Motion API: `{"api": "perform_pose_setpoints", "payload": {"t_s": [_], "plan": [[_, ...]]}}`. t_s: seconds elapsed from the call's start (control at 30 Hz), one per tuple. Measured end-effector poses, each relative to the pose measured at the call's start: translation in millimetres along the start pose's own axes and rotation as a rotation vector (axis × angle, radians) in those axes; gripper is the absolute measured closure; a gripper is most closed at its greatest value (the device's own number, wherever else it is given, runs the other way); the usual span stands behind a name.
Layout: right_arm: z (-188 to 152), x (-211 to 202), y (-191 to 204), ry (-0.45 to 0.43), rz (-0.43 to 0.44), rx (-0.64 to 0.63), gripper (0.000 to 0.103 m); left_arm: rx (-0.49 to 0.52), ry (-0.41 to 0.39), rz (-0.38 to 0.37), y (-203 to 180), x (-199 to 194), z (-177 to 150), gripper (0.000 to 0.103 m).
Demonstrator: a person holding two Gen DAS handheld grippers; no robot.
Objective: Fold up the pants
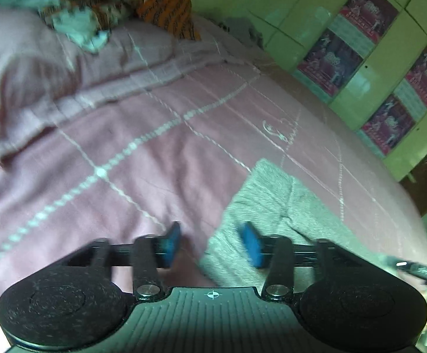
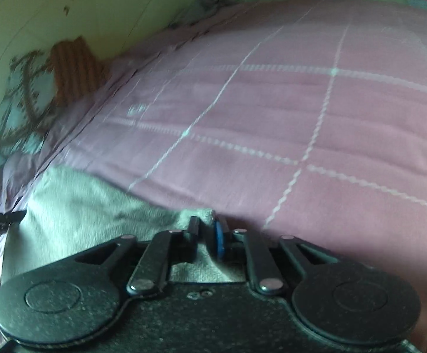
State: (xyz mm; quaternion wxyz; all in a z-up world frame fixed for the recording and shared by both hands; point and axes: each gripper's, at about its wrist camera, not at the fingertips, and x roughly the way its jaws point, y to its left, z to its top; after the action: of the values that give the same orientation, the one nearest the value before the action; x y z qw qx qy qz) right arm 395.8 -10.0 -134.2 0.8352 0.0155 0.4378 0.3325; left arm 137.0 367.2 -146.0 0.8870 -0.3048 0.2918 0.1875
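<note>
A corner of the grey pants [image 2: 95, 206] is seen clamped in the right gripper [image 2: 207, 235]. The left gripper [image 1: 210, 242] is held released over their edge. Beyond, the pink checked bedspread [image 1: 154, 147] is bounded by green walls [image 1: 316, 14]; a patterned cloth [image 1: 95, 0] lies farthest.

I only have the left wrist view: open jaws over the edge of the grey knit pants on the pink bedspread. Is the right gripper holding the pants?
Observer: Yes. The right gripper has its jaws nearly together, with a bunched fold of the grey knit pants pinched between them.
Operator: Which part of the pants?
Observer: An edge fold; beyond it lies bare pink quilted bedspread.
Operator: Anything near that grip?
Observer: No, the nearest thing is an orange-and-teal patterned cloth, well off by the green wall.
</note>
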Motion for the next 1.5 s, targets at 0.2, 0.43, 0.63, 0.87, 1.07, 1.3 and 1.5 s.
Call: {"api": "perform_pose_setpoints", "payload": {"t_s": [0.2, 0.43, 0.63, 0.87, 1.07, 1.3, 1.5], "plan": [[-30.1, -68.2, 18.5, -0.183, -0.104, 0.002, 0.086, 0.283, -0.165, 0.087, -71.0, -37.5, -8.3, 0.048], [-49.0, -31.6, 67.0, -0.093, -0.050, 0.019, 0.080, 0.567, 0.153, -0.096, -200.8, 62.3, -44.0, 0.035], [-86.8, -100.2, -10.7, -0.057, -0.235, 0.022, 0.077, 0.618, 0.177, -0.078, -189.7, 70.6, -51.3, 0.034], [-154.8, -255.1, -179.5, -0.192, -0.465, 0.391, 0.084, 0.669, 0.203, -0.057, -190.4, 60.1, -54.6, 0.034], [-210.7, -362.9, -219.8, -0.319, -0.615, 0.641, 0.066, 0.597, 0.125, -0.032, -175.4, 10.5, -52.7, 0.033], [-263.6, -374.1, -149.9, -0.366, -0.303, 0.779, 0.067, 0.257, 0.097, -0.018, -102.1, -40.7, -41.1, 0.034], [-262.5, -353.0, -138.3, -0.360, -0.182, 0.855, 0.069, 0.152, 0.152, -0.046, -83.8, -33.8, -39.3, 0.034]]}}
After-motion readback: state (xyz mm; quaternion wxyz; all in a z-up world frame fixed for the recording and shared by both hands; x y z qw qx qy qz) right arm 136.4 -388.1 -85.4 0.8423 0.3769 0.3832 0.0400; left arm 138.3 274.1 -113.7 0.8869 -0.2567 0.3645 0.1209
